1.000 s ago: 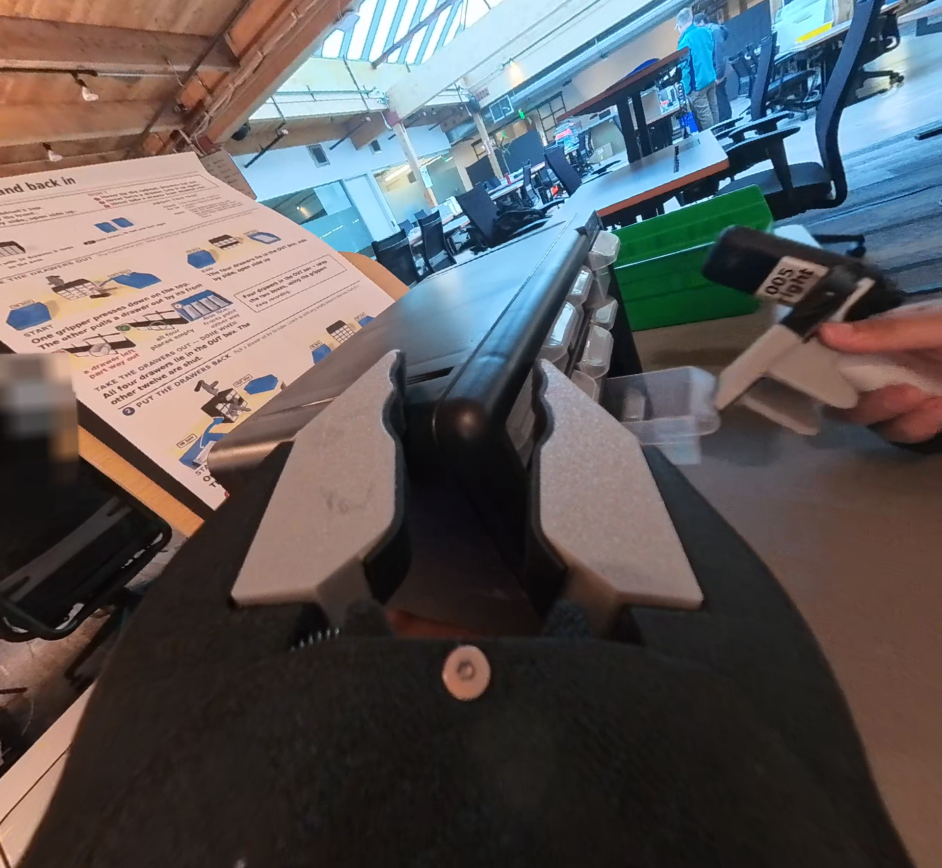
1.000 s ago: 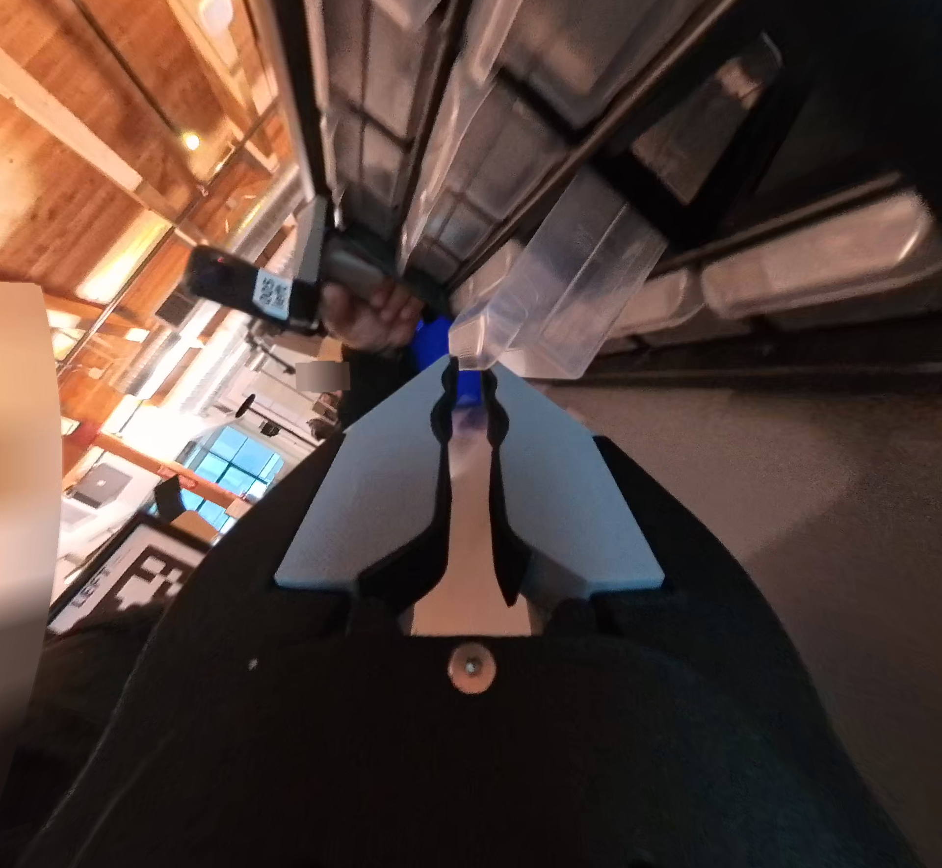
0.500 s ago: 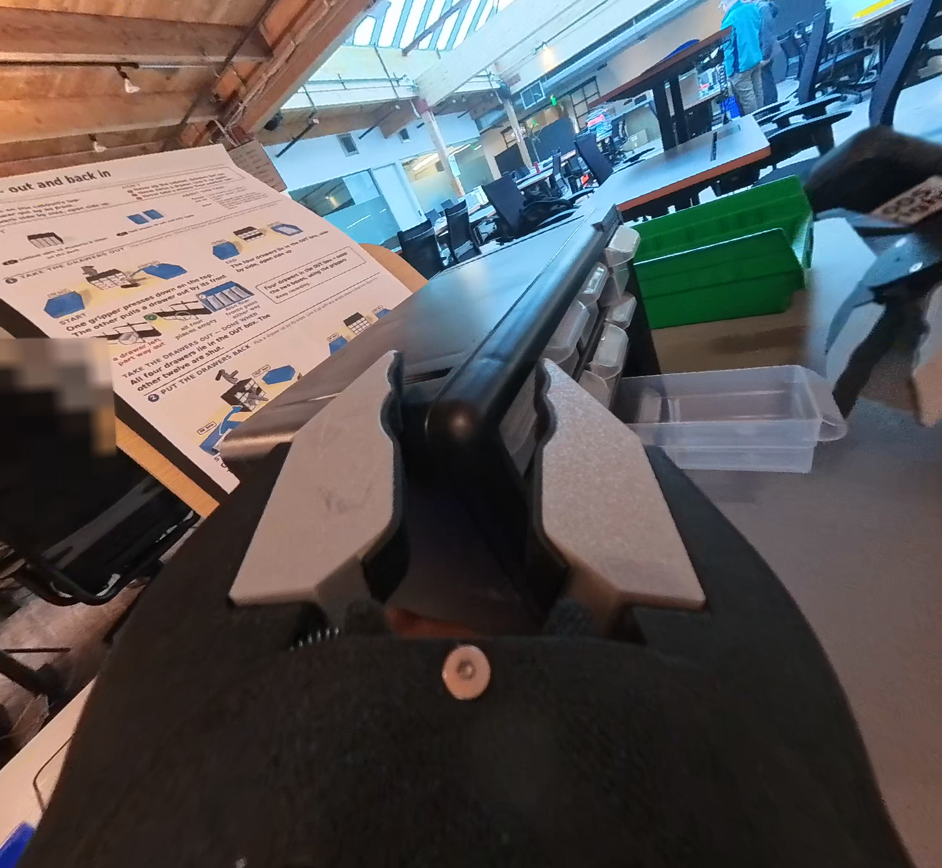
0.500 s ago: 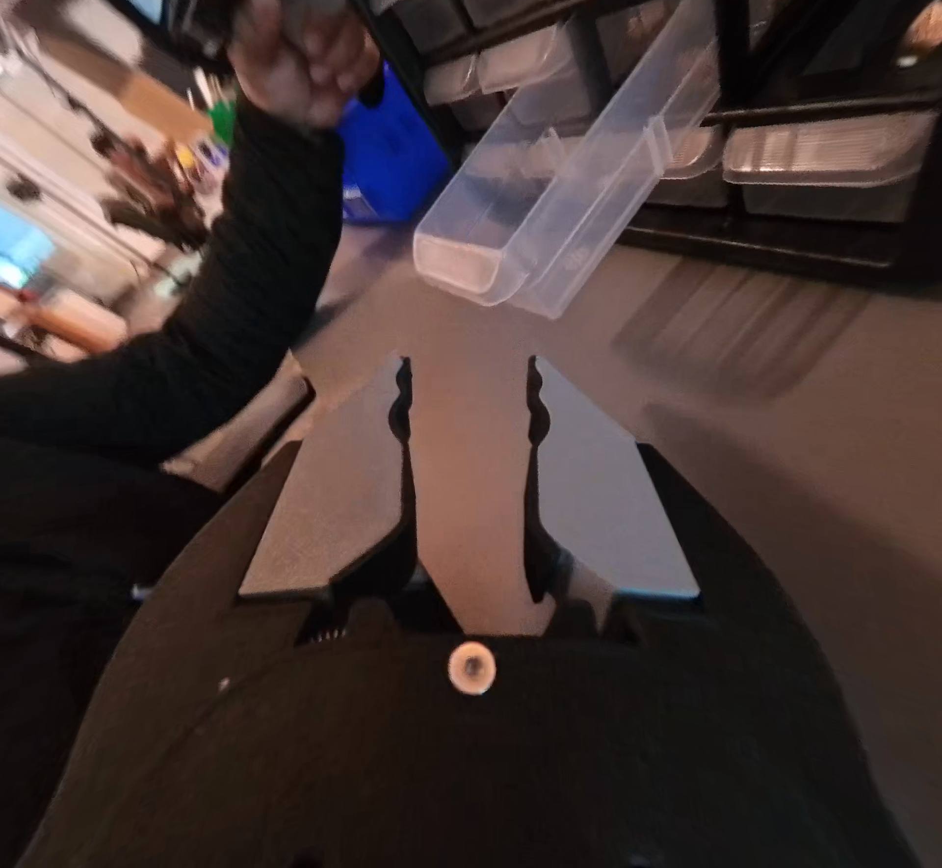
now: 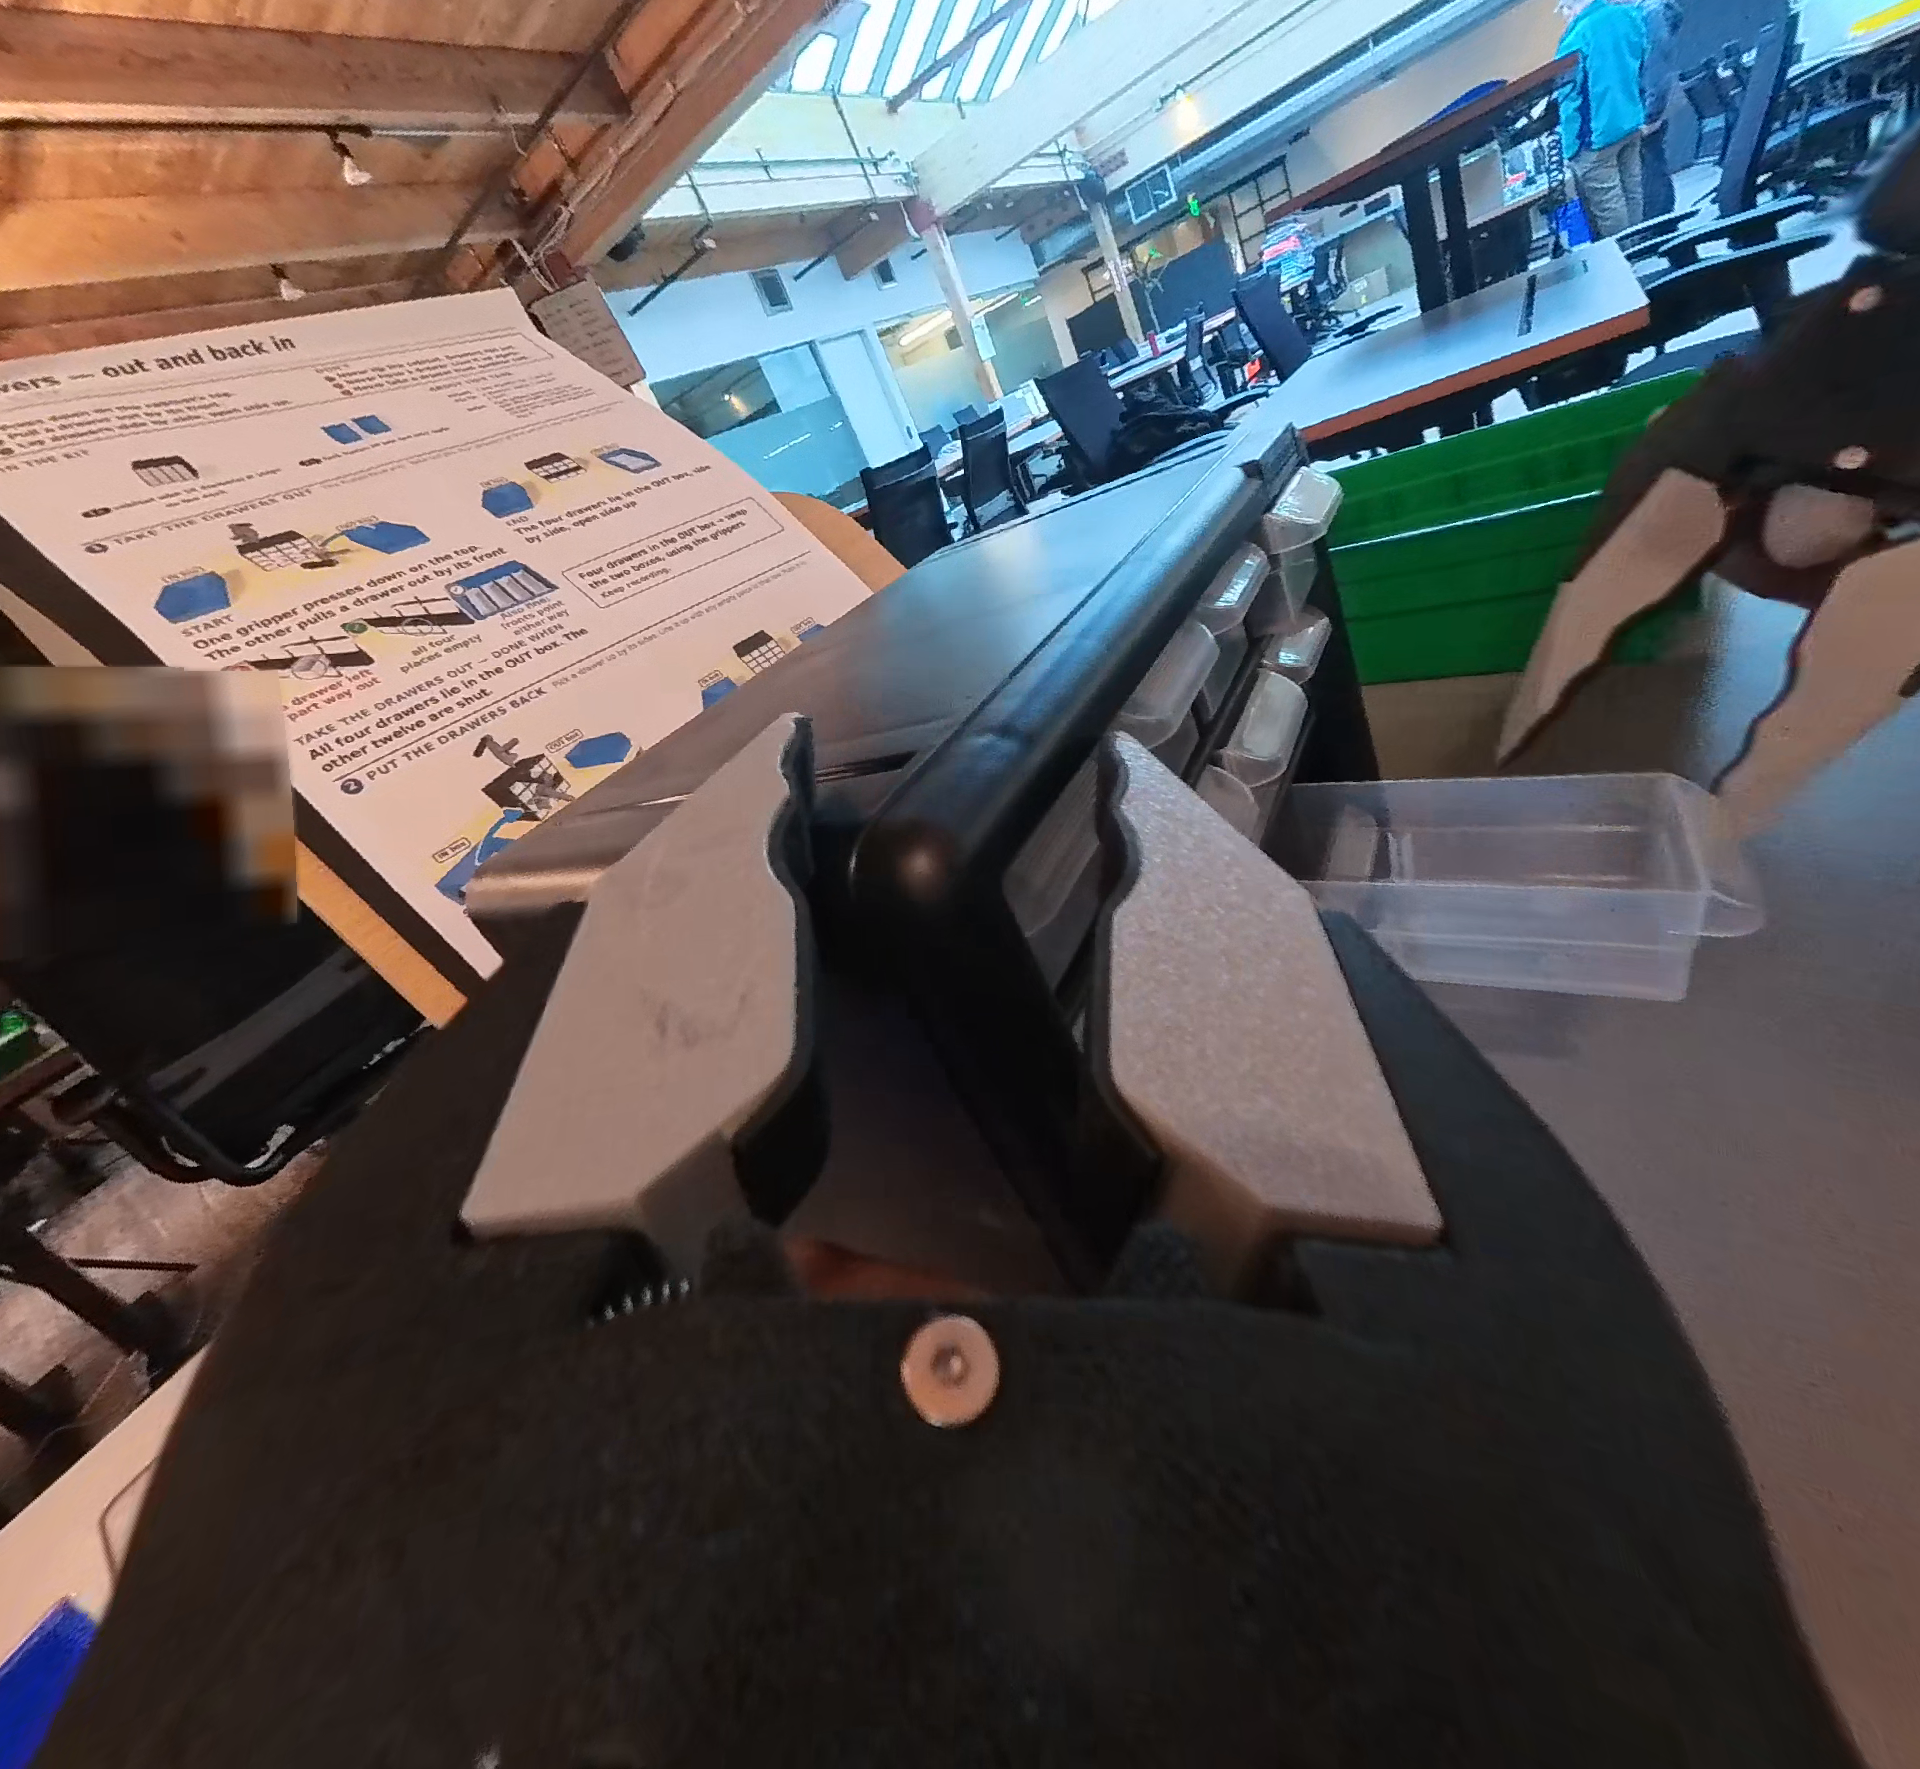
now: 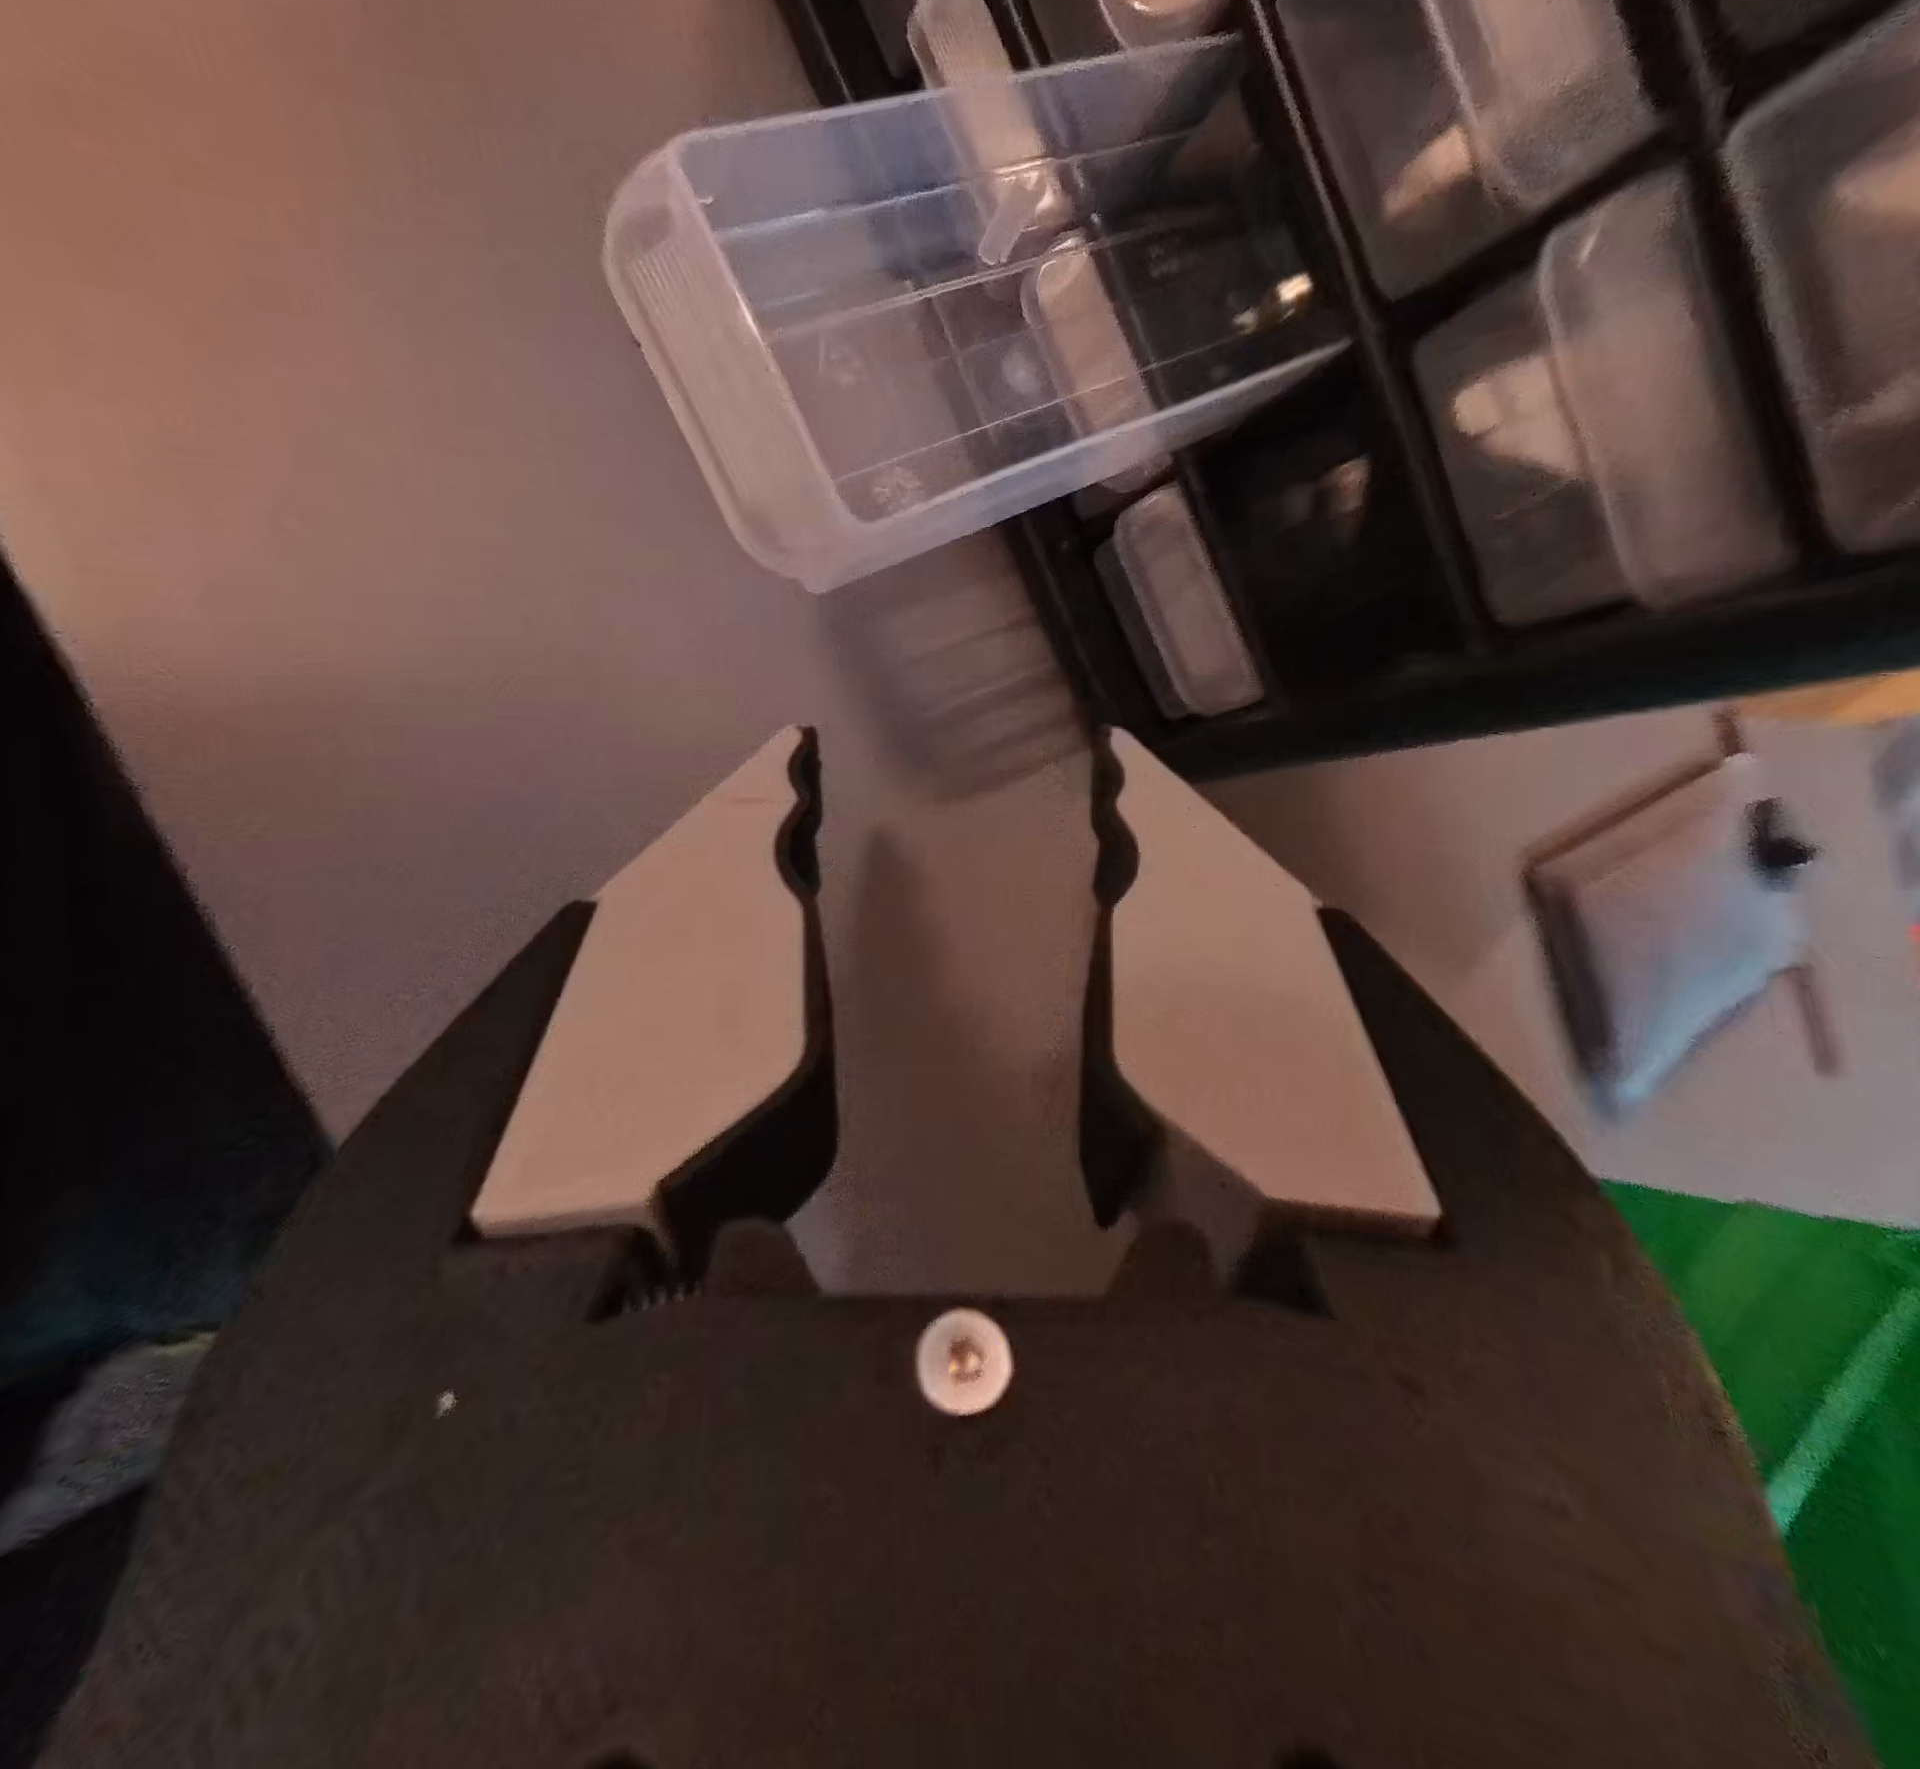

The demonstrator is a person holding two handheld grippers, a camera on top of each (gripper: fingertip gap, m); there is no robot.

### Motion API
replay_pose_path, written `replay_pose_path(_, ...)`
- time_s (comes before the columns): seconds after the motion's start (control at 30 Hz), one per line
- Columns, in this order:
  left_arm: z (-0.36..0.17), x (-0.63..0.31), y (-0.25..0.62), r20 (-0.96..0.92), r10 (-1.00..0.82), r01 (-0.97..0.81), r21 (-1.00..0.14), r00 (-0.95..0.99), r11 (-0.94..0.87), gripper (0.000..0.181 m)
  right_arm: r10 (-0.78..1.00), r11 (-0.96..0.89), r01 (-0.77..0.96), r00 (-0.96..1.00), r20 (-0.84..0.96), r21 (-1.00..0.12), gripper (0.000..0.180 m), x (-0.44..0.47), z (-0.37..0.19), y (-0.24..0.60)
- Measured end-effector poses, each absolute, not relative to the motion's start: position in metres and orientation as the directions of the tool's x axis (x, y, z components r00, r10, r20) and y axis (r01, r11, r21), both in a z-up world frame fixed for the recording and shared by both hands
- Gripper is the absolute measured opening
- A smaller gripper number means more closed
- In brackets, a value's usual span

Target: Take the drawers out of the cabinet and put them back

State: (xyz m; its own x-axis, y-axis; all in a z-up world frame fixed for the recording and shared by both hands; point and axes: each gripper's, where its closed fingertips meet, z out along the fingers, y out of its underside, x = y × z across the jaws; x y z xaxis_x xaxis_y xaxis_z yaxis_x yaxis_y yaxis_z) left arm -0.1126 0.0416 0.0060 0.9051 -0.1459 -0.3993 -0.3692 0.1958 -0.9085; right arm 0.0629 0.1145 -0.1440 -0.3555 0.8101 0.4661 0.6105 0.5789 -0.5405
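The black cabinet holds rows of clear drawers. One clear drawer sticks far out of a low slot; its back end is still in the cabinet. My left gripper is open and straddles the cabinet's top front edge at the near corner. My right gripper is open and empty, a short way back from the front of the pulled-out drawer. Its fingers show at the right of the left wrist view, above the drawer's front.
Green bins stand on the table beyond the cabinet and show in the right wrist view. A printed instruction sheet leans behind the cabinet on the left. A blurred grey object lies near the cabinet. Desks, chairs and people are far behind.
My right gripper pulled the drawer farther out, let go of its front, opened and drew back while turning. The left gripper has stayed on the cabinet's top edge.
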Motion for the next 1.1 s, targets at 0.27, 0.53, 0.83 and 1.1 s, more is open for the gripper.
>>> replay_pose_path(0.27, 0.007, -0.112, 0.041, -0.383, -0.159, -0.350, -0.915, 0.910, 0.200, 0.053, 0.585, 0.781, 0.562, -0.505, 0.635, -0.273, 0.065, 0.052, -0.120, 0.111)
replay_pose_path(0.53, 0.007, -0.112, 0.040, -0.372, -0.164, -0.336, -0.918, 0.914, 0.209, 0.053, 0.250, 0.910, 0.405, -0.699, 0.670, 0.083, 0.070, 0.042, -0.132, 0.091)
replay_pose_path(0.83, 0.007, -0.112, 0.040, -0.368, -0.167, -0.332, -0.920, 0.915, 0.208, 0.053, 0.098, 0.914, 0.287, -0.841, 0.532, 0.286, 0.030, 0.035, -0.157, 0.098)
replay_pose_path(1.1, 0.007, -0.111, 0.040, -0.370, -0.167, -0.333, -0.919, 0.914, 0.212, 0.052, 0.204, 0.973, 0.229, -0.890, 0.407, 0.013, 0.014, 0.064, -0.139, 0.026)
